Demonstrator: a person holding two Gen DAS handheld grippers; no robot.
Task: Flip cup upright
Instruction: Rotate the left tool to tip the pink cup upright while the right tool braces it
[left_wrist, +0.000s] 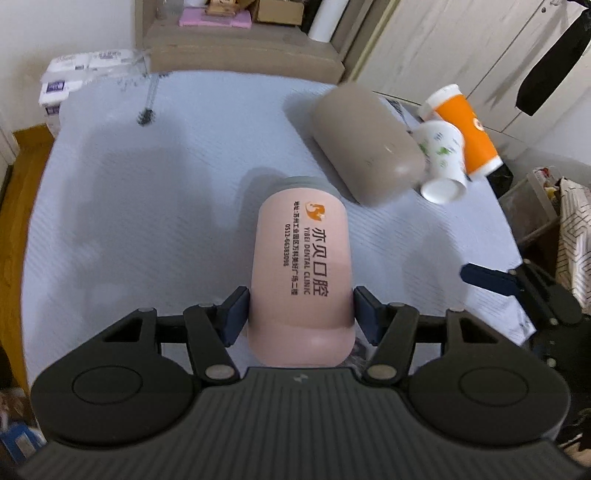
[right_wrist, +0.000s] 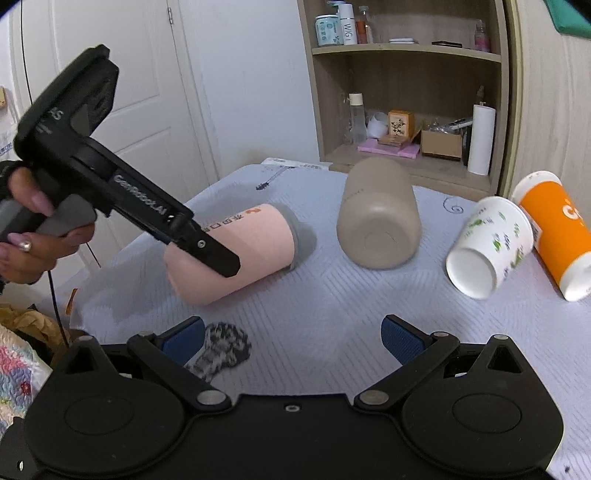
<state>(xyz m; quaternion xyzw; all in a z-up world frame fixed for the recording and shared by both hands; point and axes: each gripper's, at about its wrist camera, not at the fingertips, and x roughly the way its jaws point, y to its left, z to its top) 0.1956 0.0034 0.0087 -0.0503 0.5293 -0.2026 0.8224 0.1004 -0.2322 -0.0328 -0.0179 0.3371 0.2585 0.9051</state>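
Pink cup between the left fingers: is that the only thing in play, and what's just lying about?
In play:
pink cup, on its side
left gripper, straddling it
right gripper, open, idle

Lying about:
taupe cup
white cup
orange cup
shelf clutter

Left gripper (left_wrist: 299, 314) has its pads on either side of the pink cup (left_wrist: 301, 273), which lies on its side; bare sheet (left_wrist: 147, 221) left of it gives free passage. Far right of the pink cup, the brown cup (left_wrist: 365, 144) lies close, narrowing that gap. Beyond it, 2 paper cups, white (left_wrist: 443, 162) and orange (left_wrist: 469, 129), crowd the right edge, touching each other.
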